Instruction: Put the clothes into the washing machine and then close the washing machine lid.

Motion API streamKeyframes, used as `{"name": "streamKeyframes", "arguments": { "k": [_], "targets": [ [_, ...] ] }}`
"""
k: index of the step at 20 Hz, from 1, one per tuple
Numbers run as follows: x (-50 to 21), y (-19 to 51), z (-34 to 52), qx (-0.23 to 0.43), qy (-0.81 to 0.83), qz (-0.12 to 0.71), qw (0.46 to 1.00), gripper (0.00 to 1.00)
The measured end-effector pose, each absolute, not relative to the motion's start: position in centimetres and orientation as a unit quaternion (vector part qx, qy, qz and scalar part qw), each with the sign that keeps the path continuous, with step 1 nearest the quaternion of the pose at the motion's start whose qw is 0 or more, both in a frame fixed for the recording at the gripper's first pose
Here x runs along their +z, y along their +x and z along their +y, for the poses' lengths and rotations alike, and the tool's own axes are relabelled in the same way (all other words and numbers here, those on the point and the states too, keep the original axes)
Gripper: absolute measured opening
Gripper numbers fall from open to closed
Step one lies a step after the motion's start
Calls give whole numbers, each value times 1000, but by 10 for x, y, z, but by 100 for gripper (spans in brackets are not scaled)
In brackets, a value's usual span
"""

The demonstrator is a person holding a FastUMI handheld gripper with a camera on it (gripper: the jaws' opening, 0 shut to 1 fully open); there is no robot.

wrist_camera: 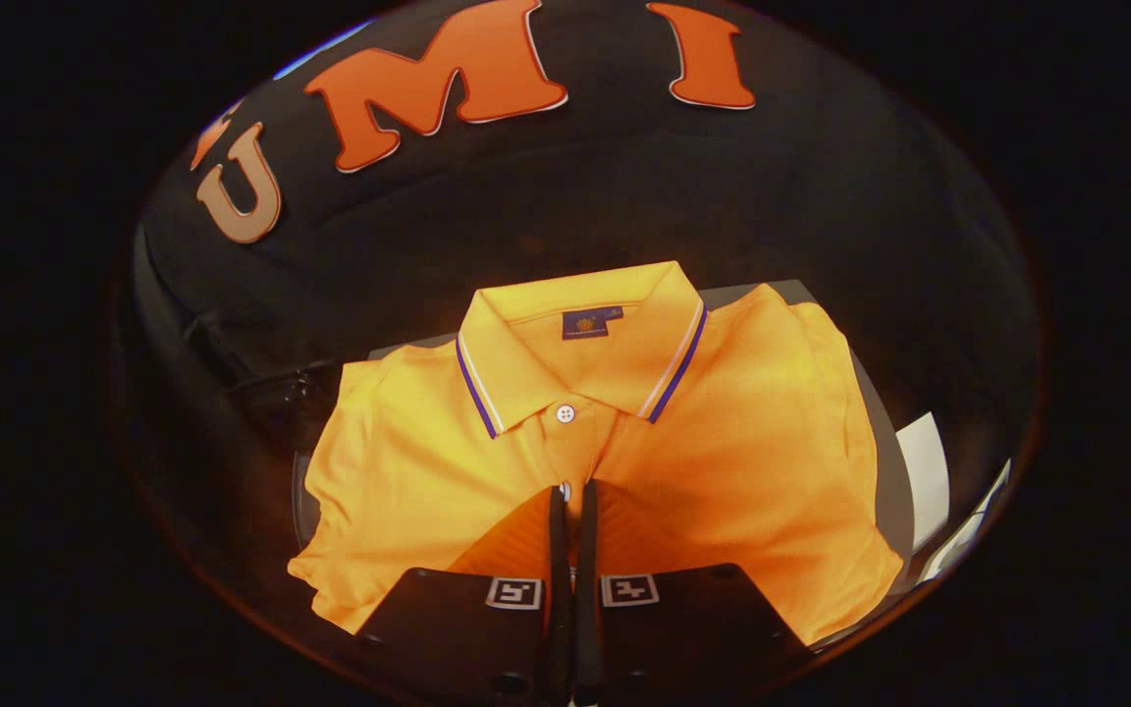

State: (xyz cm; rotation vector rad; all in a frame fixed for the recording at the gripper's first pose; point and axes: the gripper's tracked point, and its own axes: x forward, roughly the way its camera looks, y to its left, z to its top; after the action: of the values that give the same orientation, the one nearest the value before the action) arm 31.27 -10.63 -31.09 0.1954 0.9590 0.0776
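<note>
- Orange polo shirt [723, 442], folded, lies flat on a grey bench [885, 471], collar away from the claw.
- Claw [571, 506] fingers pressed nearly together over the placket; whether they pinch fabric, I cannot tell.
- Advice: gather several layers before lifting, so the shirt comes up whole.

Warm light from above falls on the orange shirt [624, 432] (crisp at centre); the surroundings sink into dim shadow, and fisheye bending warps everything from nine to three o'clock.
</note>
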Motion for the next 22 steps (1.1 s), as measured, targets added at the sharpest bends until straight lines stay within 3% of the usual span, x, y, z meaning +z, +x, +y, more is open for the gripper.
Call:
{"name": "streamKeyframes", "arguments": {
  "k": [9,22],
  "targets": [
    [-297,311,-101,88,170,405,894,8],
    [-196,285,-36,150,228,299,915,8]
  ]
}}
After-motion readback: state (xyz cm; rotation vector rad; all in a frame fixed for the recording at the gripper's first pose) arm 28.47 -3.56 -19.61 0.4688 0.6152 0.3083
